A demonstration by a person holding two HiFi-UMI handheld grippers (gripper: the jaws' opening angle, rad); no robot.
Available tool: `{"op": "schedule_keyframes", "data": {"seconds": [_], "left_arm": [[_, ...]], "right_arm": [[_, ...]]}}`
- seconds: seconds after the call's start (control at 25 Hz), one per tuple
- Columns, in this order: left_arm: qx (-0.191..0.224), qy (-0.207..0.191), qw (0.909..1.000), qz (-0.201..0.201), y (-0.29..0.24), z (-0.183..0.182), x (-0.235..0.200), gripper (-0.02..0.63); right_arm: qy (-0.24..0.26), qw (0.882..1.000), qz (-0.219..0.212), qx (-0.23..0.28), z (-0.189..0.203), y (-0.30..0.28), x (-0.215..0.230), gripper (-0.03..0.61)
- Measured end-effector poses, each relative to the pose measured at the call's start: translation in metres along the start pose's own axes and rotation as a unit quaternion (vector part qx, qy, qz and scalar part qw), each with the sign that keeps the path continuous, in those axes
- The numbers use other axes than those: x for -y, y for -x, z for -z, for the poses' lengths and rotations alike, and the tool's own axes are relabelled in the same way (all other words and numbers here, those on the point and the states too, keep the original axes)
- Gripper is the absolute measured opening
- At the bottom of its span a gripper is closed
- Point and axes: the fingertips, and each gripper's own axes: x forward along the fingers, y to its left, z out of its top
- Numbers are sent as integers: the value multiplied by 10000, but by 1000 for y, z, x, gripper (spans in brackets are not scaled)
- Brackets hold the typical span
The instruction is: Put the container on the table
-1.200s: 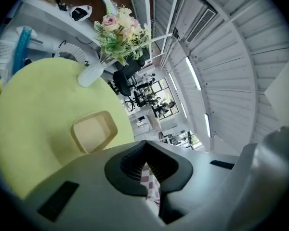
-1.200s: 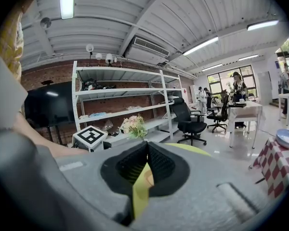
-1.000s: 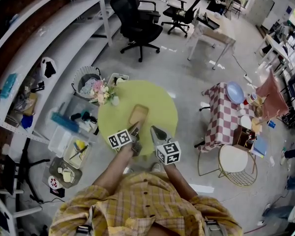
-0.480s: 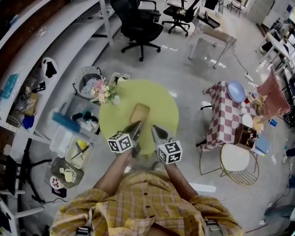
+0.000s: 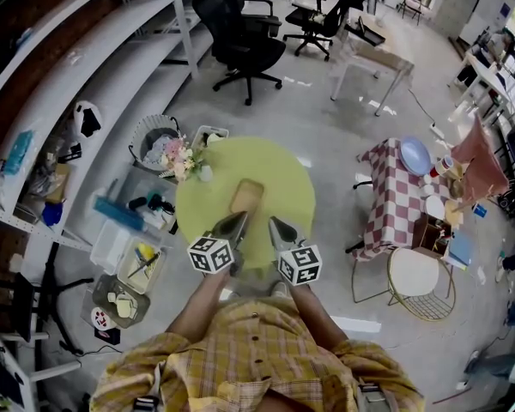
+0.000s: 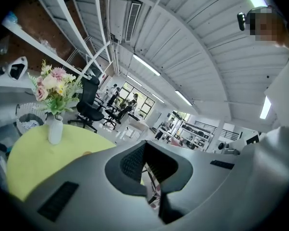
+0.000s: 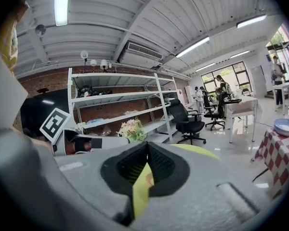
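We find the container [image 5: 245, 196] lying flat near the middle of the round yellow-green table [image 5: 285, 185], clear of both grippers. The left gripper [image 5: 238, 221] and the right gripper [image 5: 275, 223] are held over the table's near edge, side by side, each with its jaws closed together and nothing between them. A vase of flowers [image 5: 185, 160] stands at the table's left edge, well apart from the container.

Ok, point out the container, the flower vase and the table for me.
container [image 5: 245, 197], head view, its tan middle.
flower vase [image 6: 55, 130], left gripper view, white body.
table [image 5: 283, 175], head view, bare top.
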Motion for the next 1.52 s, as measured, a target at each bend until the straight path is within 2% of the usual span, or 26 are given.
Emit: {"op": "schedule_keyframes", "data": {"seconds": [0.4, 0.6, 0.8, 0.96, 1.52], "left_arm": [[94, -363, 9993, 96, 7, -5, 12, 5], [97, -863, 9962, 63, 10, -4, 17, 5], [47, -1158, 9933, -9, 12, 0, 17, 5], [59, -1596, 9871, -98, 13, -3, 20, 5], [157, -1894, 9814, -273, 16, -8, 24, 5]], "right_arm": [[143, 9999, 20, 82, -5, 1, -4, -2], [125, 9999, 42, 111, -5, 1, -4, -2], [126, 9999, 45, 88, -5, 2, -4, -2], [137, 9998, 38, 110, -5, 3, -5, -2], [127, 9998, 15, 152, -5, 9, -2, -2]]}}
